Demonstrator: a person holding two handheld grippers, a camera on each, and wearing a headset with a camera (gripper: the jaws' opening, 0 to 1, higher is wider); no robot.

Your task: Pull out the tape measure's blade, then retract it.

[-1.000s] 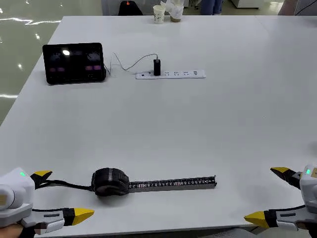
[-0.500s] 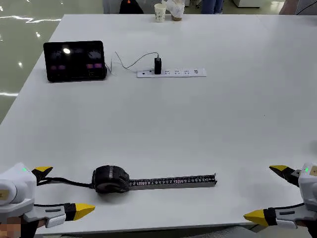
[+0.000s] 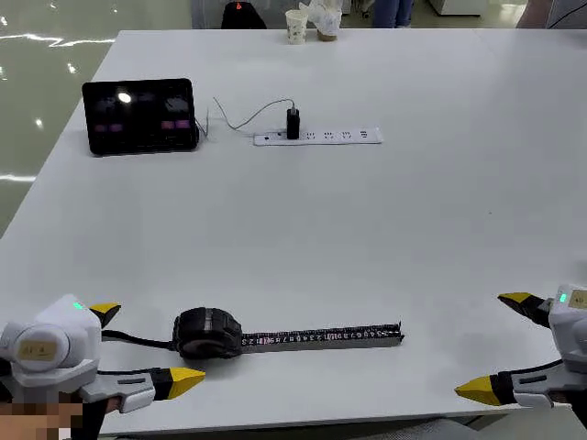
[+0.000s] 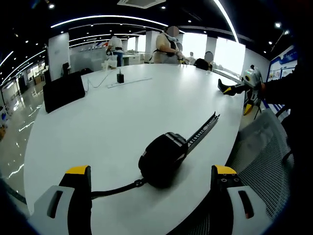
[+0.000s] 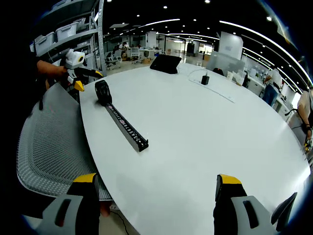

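Nearing the tape measure (image 3: 207,332), left tongs (image 3: 150,343) have advanced.

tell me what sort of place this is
Probably an open-plan office or lab: a big white table with a tablet and power strip, shelves of storage bins, and long ceiling lights.

White table (image 3: 367,238): tape measure (image 3: 207,334), tablet (image 3: 139,115), power strip (image 3: 317,137), cups (image 3: 295,26).

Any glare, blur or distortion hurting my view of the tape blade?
Head view: even light, sharp; blade numbers too small to read, glare on the tablet and floor. Left gripper view: fisheye curves the table edge, tape measure sharp. Right gripper view: same curving, ceiling lights streak, blade crisp.
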